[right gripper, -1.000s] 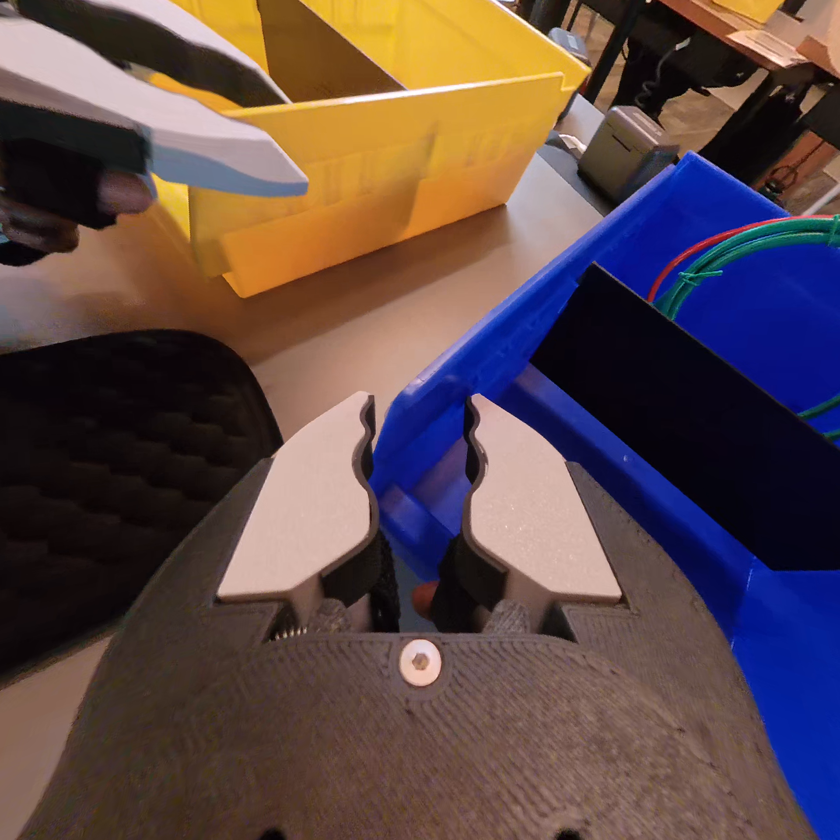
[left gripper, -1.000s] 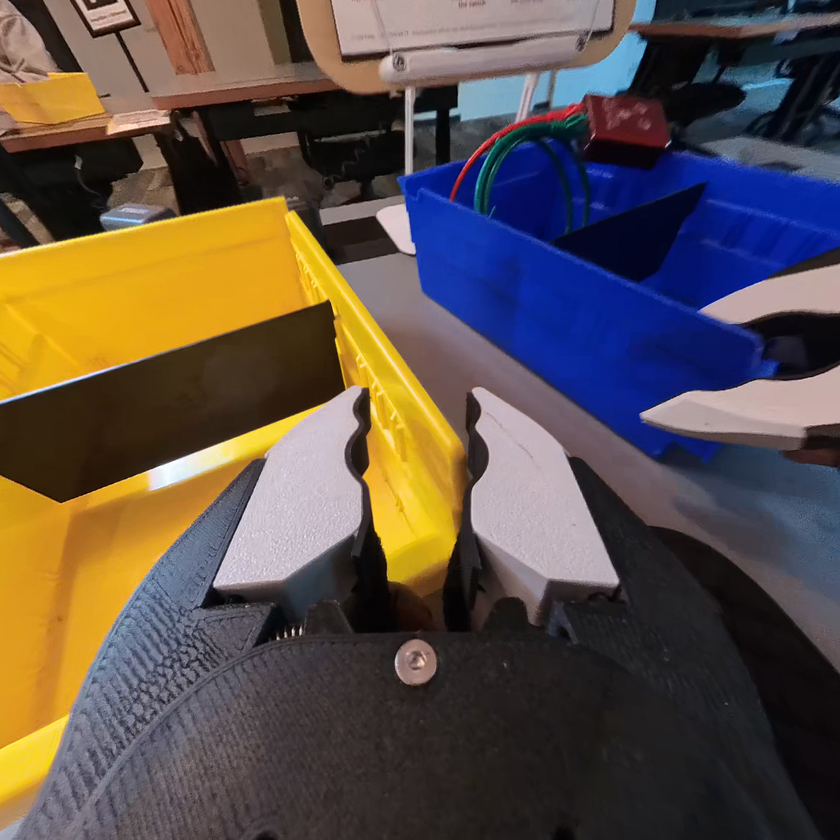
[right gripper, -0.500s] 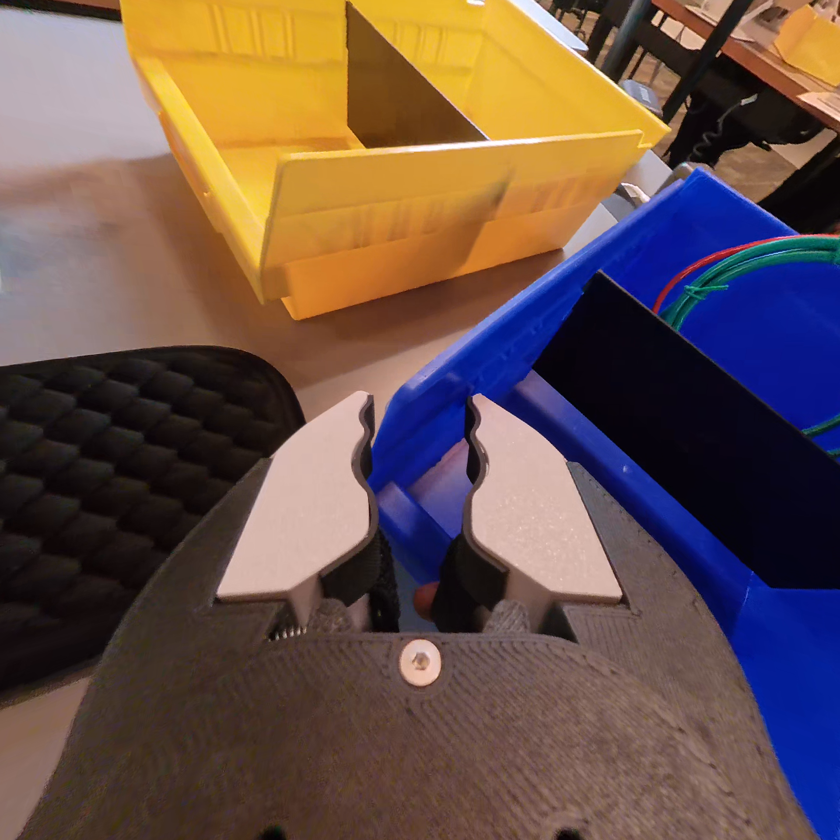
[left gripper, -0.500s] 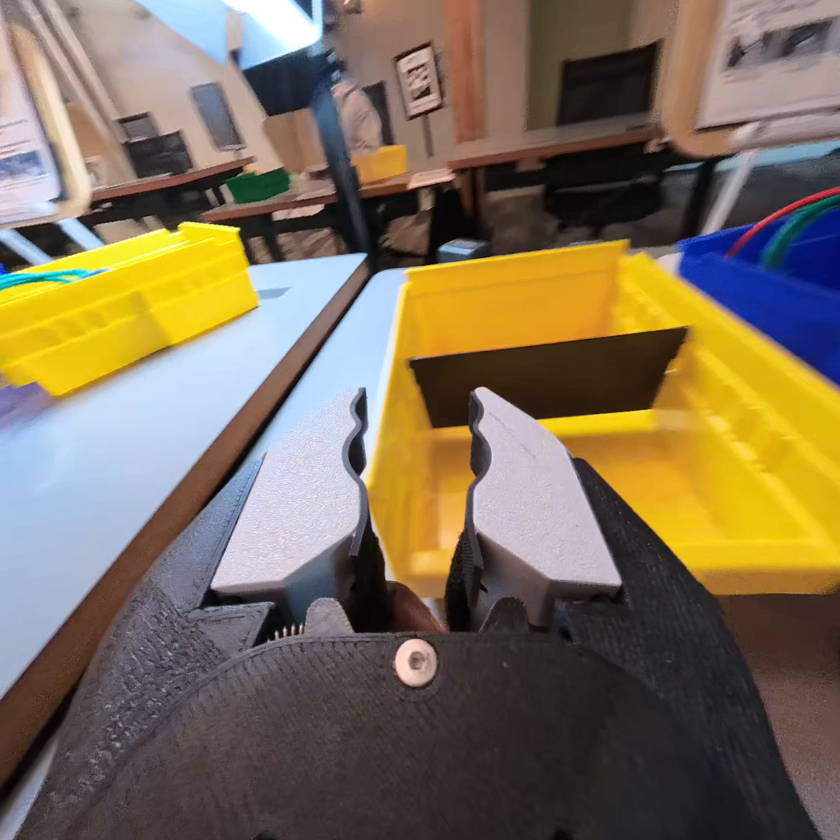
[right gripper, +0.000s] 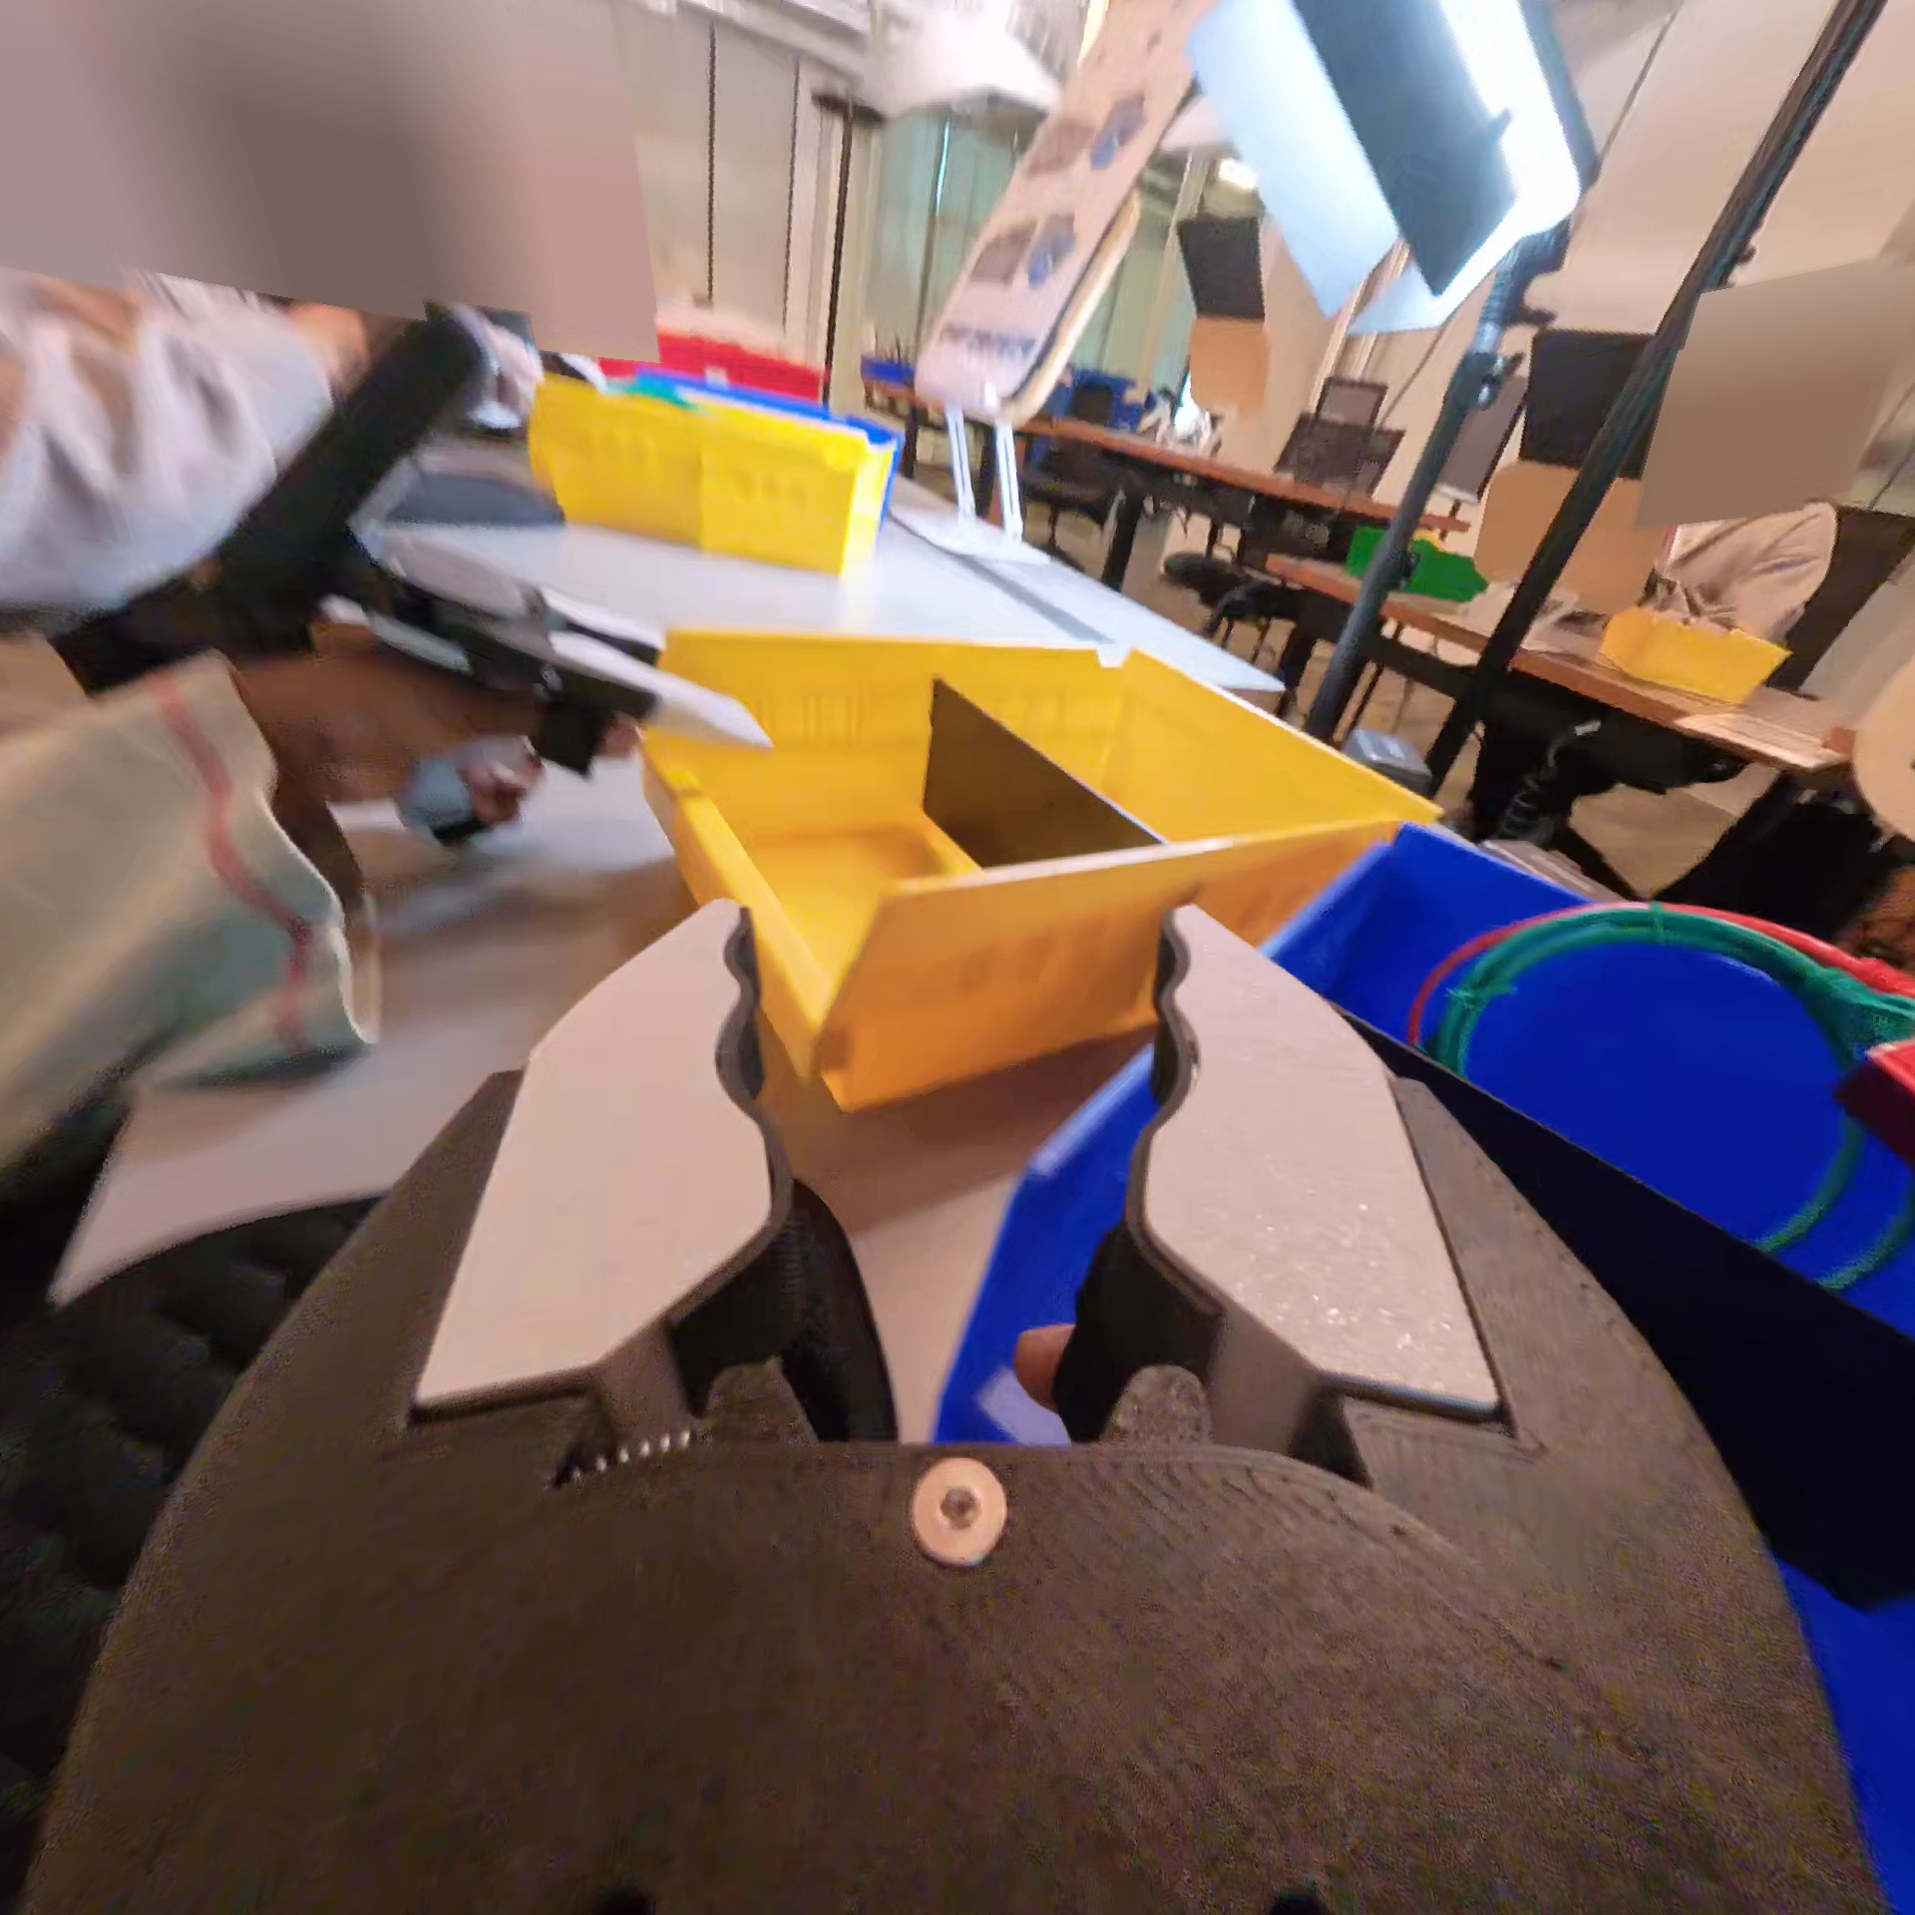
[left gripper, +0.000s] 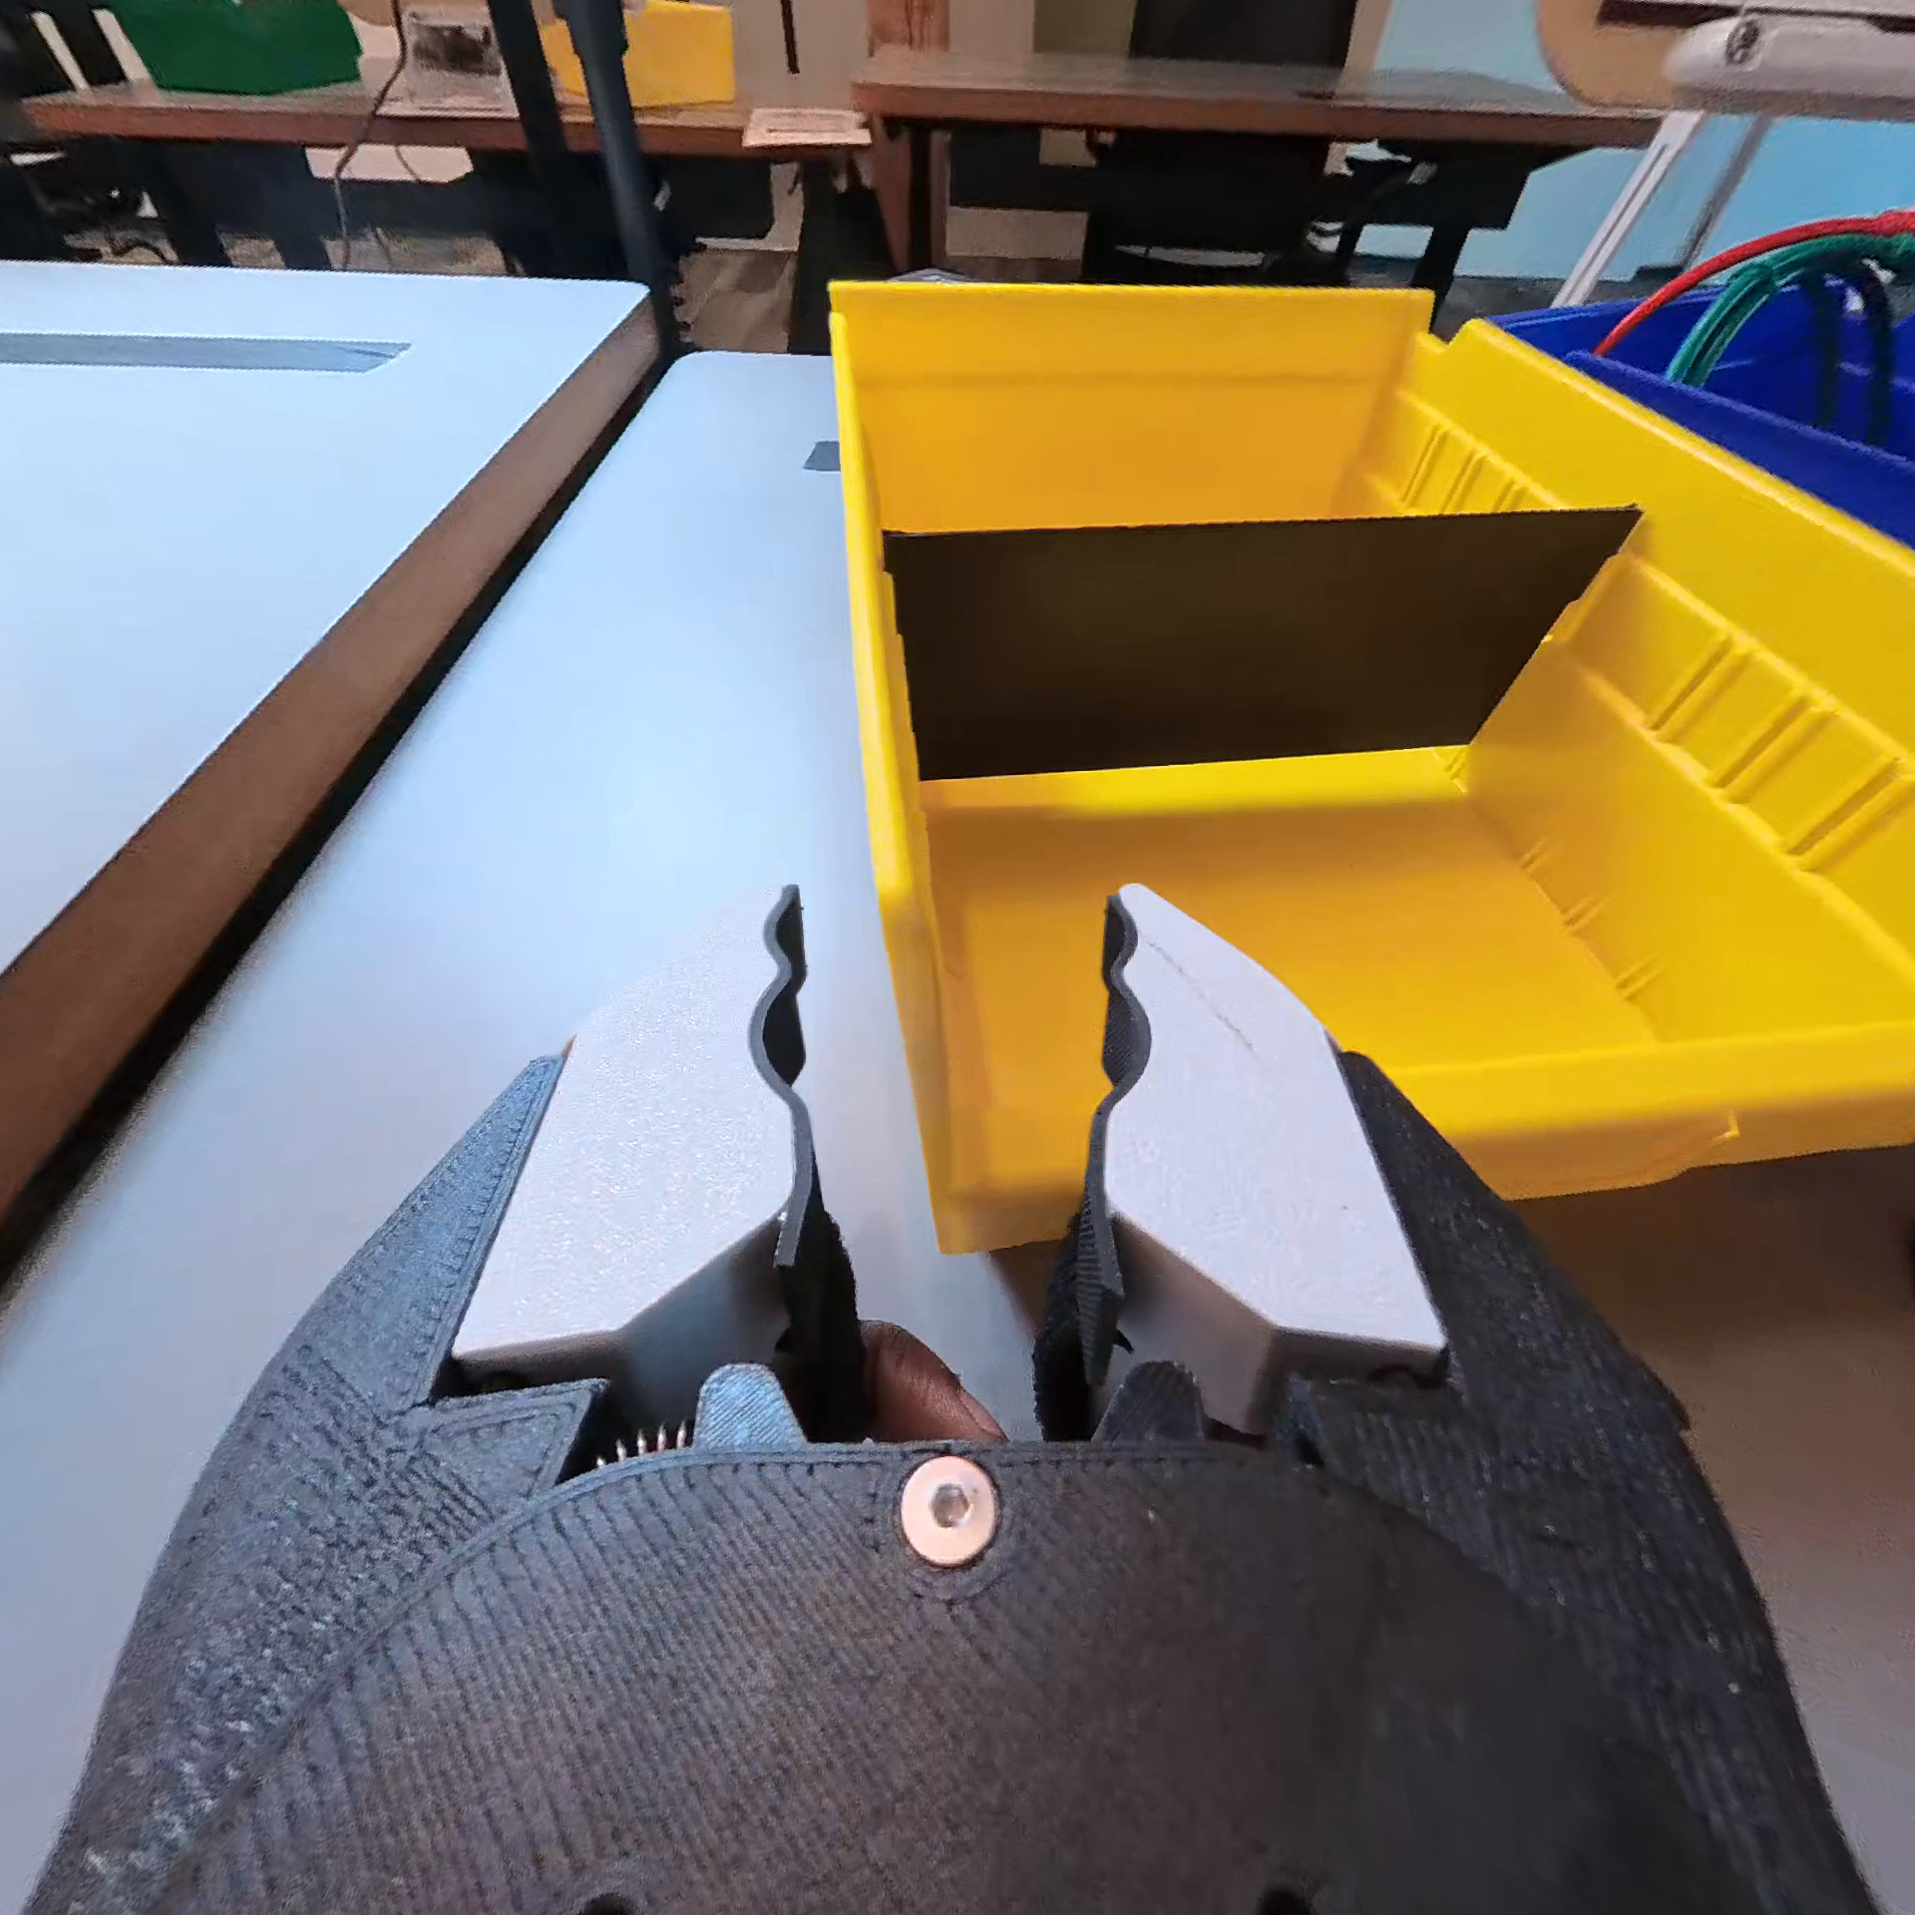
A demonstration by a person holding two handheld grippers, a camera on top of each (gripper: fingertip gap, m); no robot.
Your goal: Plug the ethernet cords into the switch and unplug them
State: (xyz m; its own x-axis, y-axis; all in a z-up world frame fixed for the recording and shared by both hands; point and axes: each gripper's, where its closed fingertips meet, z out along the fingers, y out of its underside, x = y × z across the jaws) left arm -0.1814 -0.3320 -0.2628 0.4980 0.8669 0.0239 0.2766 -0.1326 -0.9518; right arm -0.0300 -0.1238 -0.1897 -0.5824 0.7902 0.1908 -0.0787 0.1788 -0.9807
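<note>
Both claws had swung since the prior frames: the left gripper [left gripper: 948, 1021] moved off the yellow bin's [left gripper: 1140, 373] right wall to face its near-left corner, & its jaws spread wider. The right gripper [right gripper: 948, 1021] tipped up from the blue bin [right gripper: 1047, 1223] toward the room, jaws also wider. Both were released, gripping nothing.

Progress, as a judgement: nothing started. No cord was held, no plug was near a port, so all plugging & unplugging was left.

Near to far: in the right wrist view a black foam pad [right gripper: 114, 1378] lay at the table's [left gripper: 580, 725] near edge by the blue bin's near corner. Behind that bin's black divider [right gripper: 1658, 1295] sat the ethernet cords [right gripper: 1534, 964], a green & red coil, w/ a dark red box [right gripper: 1881, 1093] beside them at the frame's right edge, prob the switch, tho I couldn't confirm. The yellow bin's near compartment looked empty; its own black divider [left gripper: 1223, 642] hid most of the far compartment. Farther off, more bins & tables.

Hard to make out: the right wrist view was motion-blurred. The switch was cut off, ports unseen. Plug ends of the cords weren't visible. In the left wrist view only the coil's top showed at the far right.
</note>
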